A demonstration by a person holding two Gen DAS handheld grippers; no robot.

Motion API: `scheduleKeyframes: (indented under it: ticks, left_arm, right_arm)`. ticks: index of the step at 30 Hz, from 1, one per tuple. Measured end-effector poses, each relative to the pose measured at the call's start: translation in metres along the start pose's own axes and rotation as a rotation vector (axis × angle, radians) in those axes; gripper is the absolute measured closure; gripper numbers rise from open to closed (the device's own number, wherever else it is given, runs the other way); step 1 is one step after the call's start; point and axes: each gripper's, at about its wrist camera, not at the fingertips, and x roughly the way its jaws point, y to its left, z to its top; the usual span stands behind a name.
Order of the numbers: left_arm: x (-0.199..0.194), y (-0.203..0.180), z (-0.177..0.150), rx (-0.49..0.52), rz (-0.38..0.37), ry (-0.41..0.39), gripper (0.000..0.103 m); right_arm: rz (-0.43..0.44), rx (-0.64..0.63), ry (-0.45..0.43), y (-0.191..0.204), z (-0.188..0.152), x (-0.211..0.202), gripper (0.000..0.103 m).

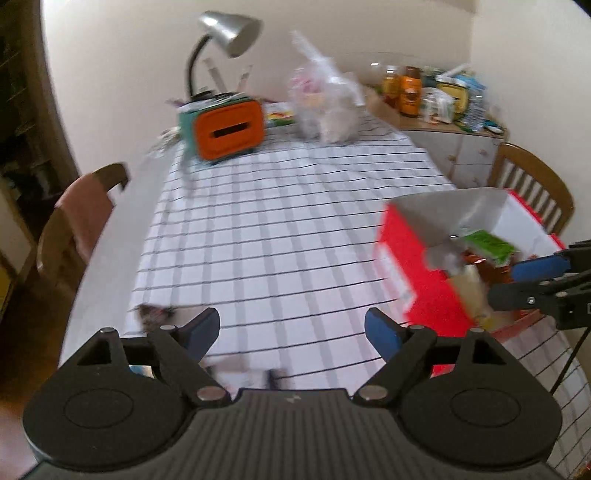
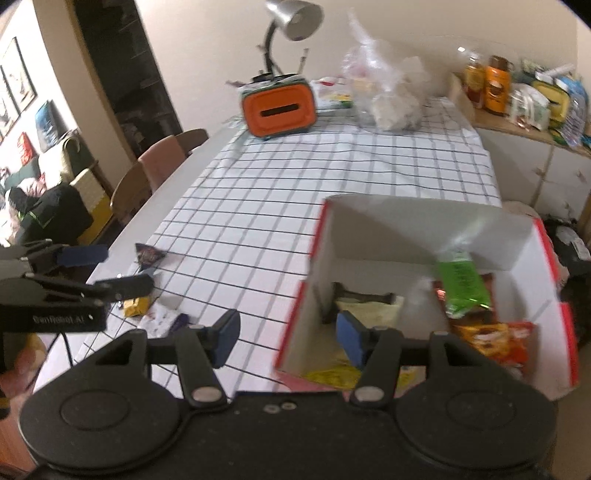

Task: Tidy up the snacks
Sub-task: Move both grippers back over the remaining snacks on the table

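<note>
A red cardboard box point(image 2: 546, 306) with a white inside stands on the checked tablecloth, also in the left wrist view point(image 1: 402, 258). It holds a green packet point(image 2: 461, 284), an orange packet point(image 2: 495, 341), a cream packet point(image 2: 373, 306) and a yellow one point(image 2: 332, 374). My right gripper point(image 2: 288, 334) is open and empty, straddling the box's near left wall. My left gripper point(image 1: 293, 328) is open over the cloth with nothing between its fingers. Loose snacks lie near it: a dark triangular packet point(image 2: 147, 254), a small yellow packet point(image 2: 135, 306) and a white and blue one point(image 2: 168, 319).
An orange and teal tissue box point(image 2: 279, 109) under a desk lamp point(image 2: 291, 16) and a clear plastic bag point(image 2: 388, 85) stand at the table's far end. Chairs point(image 2: 162, 162) flank the table. A sideboard point(image 2: 517, 96) with bottles and packets stands at the back right.
</note>
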Motion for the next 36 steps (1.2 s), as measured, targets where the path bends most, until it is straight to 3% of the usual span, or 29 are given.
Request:
scheduleKeyframes:
  ticks: [6, 15, 17, 18, 19, 24, 28, 36]
  left_arm:
    - [0.003, 0.067, -0.023, -0.096, 0.038, 0.048, 0.017]
    - [0.021, 0.131, -0.06, -0.153, 0.085, 0.11, 0.017]
    - [0.026, 0.14, -0.064, -0.162, 0.088, 0.12, 0.017]
    - [0.029, 0.144, -0.066, -0.165, 0.09, 0.125, 0.017]
    - [0.032, 0.148, -0.068, -0.166, 0.092, 0.131, 0.017]
    - [0.05, 0.164, -0.076, -0.166, 0.119, 0.159, 0.017]
    - [0.064, 0.172, -0.08, -0.173, 0.148, 0.174, 0.017]
    - [0.086, 0.183, -0.077, -0.235, 0.134, 0.183, 0.017]
  right_arm:
    - [0.025, -0.075, 0.002, 0.05, -0.004, 0.03, 0.045]
    - [0.075, -0.238, 0.066, 0.122, -0.017, 0.093, 0.043]
    - [0.081, -0.289, 0.075, 0.136, -0.02, 0.107, 0.03]
    - [0.082, -0.323, 0.07, 0.143, -0.021, 0.114, 0.016]
    - [0.09, -0.356, 0.067, 0.149, -0.022, 0.121, 0.011]
    - [0.109, -0.482, 0.119, 0.171, -0.021, 0.152, 0.011]
    - [0.036, -0.629, 0.145, 0.187, -0.031, 0.172, 0.011]
    - [0.057, -0.652, 0.201, 0.187, -0.033, 0.193, 0.013]
